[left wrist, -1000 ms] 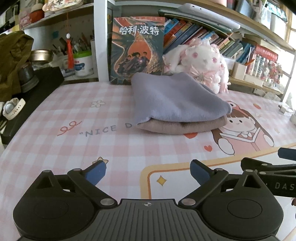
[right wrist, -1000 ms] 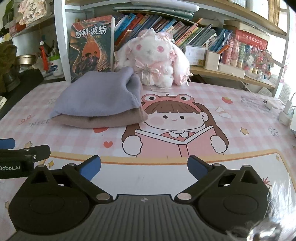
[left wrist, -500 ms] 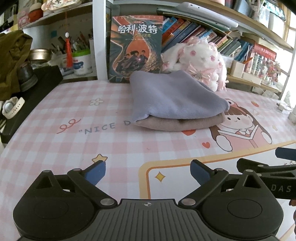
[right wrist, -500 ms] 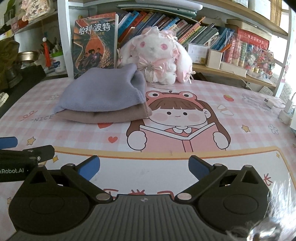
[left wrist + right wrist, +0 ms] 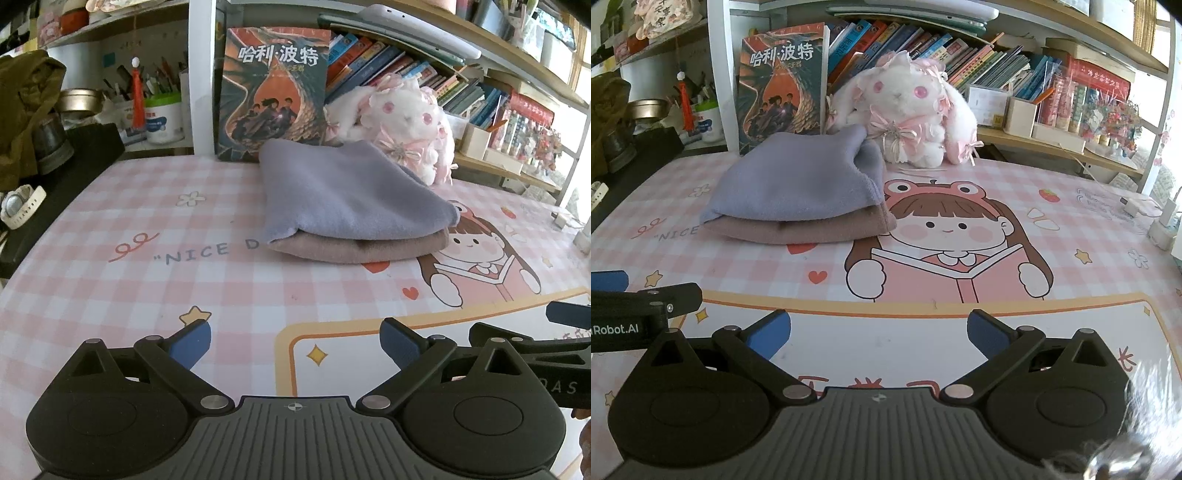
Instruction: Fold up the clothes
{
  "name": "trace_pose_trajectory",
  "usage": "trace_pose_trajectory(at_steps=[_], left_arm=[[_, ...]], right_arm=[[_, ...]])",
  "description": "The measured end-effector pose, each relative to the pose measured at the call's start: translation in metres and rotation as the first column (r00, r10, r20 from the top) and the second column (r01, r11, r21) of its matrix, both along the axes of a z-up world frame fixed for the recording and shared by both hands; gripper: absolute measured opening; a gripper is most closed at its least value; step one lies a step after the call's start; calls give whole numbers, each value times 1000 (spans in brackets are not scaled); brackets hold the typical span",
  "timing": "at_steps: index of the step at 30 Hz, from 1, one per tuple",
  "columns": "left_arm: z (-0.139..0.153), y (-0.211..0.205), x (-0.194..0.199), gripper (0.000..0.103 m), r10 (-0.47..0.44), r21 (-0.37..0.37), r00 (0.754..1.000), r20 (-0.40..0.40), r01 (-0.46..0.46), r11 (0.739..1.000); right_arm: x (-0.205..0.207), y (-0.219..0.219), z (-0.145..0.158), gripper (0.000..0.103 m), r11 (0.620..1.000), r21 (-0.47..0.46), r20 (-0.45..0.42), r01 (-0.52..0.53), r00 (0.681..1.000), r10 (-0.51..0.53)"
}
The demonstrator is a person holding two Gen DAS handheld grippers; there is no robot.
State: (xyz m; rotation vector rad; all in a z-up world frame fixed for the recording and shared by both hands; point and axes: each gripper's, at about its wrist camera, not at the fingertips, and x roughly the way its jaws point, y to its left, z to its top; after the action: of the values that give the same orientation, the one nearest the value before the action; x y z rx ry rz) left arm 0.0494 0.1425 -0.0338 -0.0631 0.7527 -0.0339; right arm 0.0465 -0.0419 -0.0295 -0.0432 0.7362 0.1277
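Observation:
A folded lavender cloth (image 5: 347,197) lies stacked on a folded tan cloth (image 5: 354,249) at the back middle of the pink checked table mat (image 5: 147,295). The stack also shows in the right wrist view, lavender (image 5: 798,181) over tan (image 5: 812,230). My left gripper (image 5: 295,345) is open and empty, well short of the stack. My right gripper (image 5: 879,330) is open and empty, in front and to the right of the stack. Each gripper's side shows at the edge of the other's view.
A big upright book (image 5: 273,96) and a white plush rabbit (image 5: 908,110) stand right behind the stack. Shelves of books (image 5: 979,62) run along the back. A black stand (image 5: 74,162) with a watch sits at the left edge. A white charger (image 5: 1161,232) lies far right.
Both grippers have drawn back a little from the stack and risen slightly; the stack looks a bit farther off. Jaws stay open. The cloths have not moved.

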Motion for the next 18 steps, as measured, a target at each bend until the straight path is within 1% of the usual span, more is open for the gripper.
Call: trace_pose_trajectory(at_steps=[18], left_arm=[[-3, -2, 2, 99, -5, 12, 1000, -14, 5, 1000]], right_arm=[[3, 0, -2, 103, 1000, 9, -17, 15, 1000, -15]])
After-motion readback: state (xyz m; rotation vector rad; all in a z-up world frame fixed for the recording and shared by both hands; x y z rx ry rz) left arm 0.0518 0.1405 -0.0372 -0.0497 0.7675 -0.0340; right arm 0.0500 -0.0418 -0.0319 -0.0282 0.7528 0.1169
